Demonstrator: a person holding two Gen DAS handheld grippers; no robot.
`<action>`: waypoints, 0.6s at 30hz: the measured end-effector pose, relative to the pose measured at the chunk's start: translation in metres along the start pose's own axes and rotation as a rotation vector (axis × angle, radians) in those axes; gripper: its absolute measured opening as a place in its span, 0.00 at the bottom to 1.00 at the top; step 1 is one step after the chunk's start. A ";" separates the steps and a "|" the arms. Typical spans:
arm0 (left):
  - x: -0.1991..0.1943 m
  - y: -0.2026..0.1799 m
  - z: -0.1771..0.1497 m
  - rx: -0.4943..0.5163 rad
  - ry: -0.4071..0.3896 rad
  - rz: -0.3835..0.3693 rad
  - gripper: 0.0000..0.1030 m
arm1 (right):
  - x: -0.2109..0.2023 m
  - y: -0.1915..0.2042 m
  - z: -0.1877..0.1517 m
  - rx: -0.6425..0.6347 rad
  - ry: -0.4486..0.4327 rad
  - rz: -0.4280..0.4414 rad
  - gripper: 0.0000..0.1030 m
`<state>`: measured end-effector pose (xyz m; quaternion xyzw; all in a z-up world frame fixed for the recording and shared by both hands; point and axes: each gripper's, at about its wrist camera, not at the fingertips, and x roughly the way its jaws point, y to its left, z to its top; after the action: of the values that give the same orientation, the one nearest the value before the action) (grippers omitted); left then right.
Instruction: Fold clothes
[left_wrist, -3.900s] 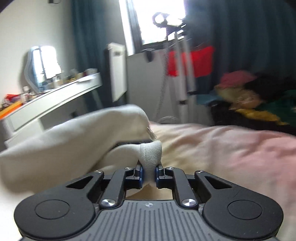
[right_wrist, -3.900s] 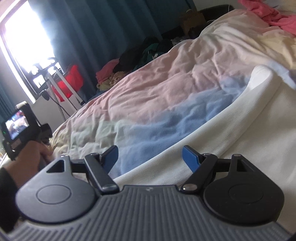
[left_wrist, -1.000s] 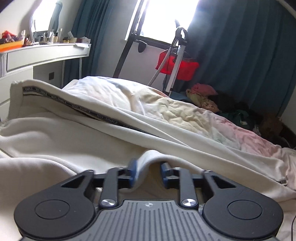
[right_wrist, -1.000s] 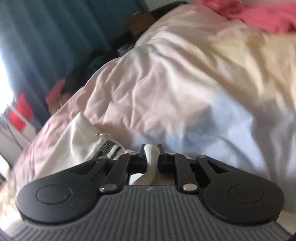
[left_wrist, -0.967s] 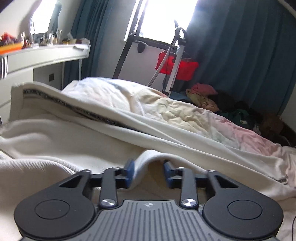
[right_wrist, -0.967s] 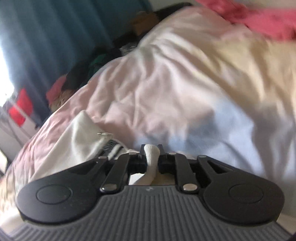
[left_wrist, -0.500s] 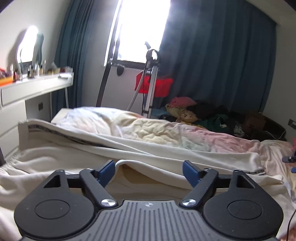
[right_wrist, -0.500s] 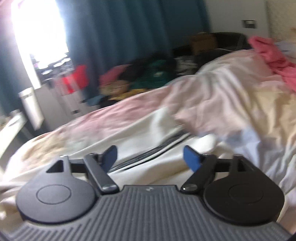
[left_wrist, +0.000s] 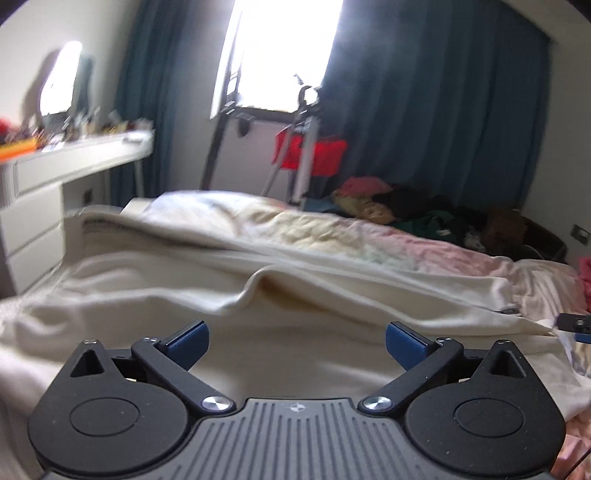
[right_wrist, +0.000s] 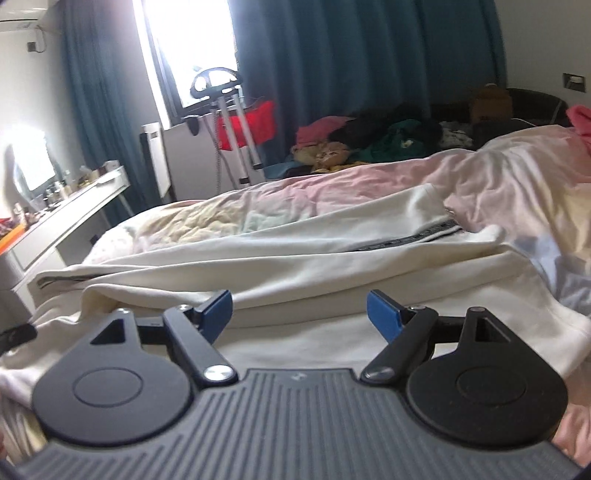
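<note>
A cream-white pair of trousers (left_wrist: 280, 295) with a dark printed side stripe (right_wrist: 410, 238) lies folded lengthwise across the bed; it also shows in the right wrist view (right_wrist: 295, 266). My left gripper (left_wrist: 295, 341) is open and empty, a little above and behind the cloth. My right gripper (right_wrist: 299, 310) is open and empty, just above the near fold of the trousers. The tip of the right gripper (left_wrist: 574, 323) shows at the right edge of the left wrist view.
The pastel pink, yellow and blue duvet (right_wrist: 498, 177) covers the bed. A pile of mixed clothes (right_wrist: 373, 142) lies beyond it by the dark curtains. A white dresser (left_wrist: 70, 173) stands at left. A clothes stand with red cloth (left_wrist: 310, 155) is near the window.
Both grippers let go of the trousers and opened wide. They have since drawn back and up from the cloth, which now lies flat on the bed.
</note>
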<state>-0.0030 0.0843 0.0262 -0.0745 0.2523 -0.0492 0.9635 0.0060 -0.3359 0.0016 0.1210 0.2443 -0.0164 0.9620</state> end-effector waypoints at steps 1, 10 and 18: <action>-0.001 0.009 -0.001 -0.029 0.011 0.021 1.00 | 0.000 0.000 0.001 -0.008 -0.007 -0.014 0.79; -0.016 0.128 0.006 -0.485 0.121 0.315 1.00 | 0.004 -0.014 -0.002 0.031 0.027 -0.031 0.79; -0.019 0.232 -0.005 -0.933 0.255 0.399 0.96 | 0.000 -0.034 -0.001 0.101 0.024 -0.029 0.79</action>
<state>-0.0090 0.3144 -0.0082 -0.4397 0.3720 0.2442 0.7801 0.0026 -0.3686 -0.0071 0.1659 0.2565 -0.0411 0.9513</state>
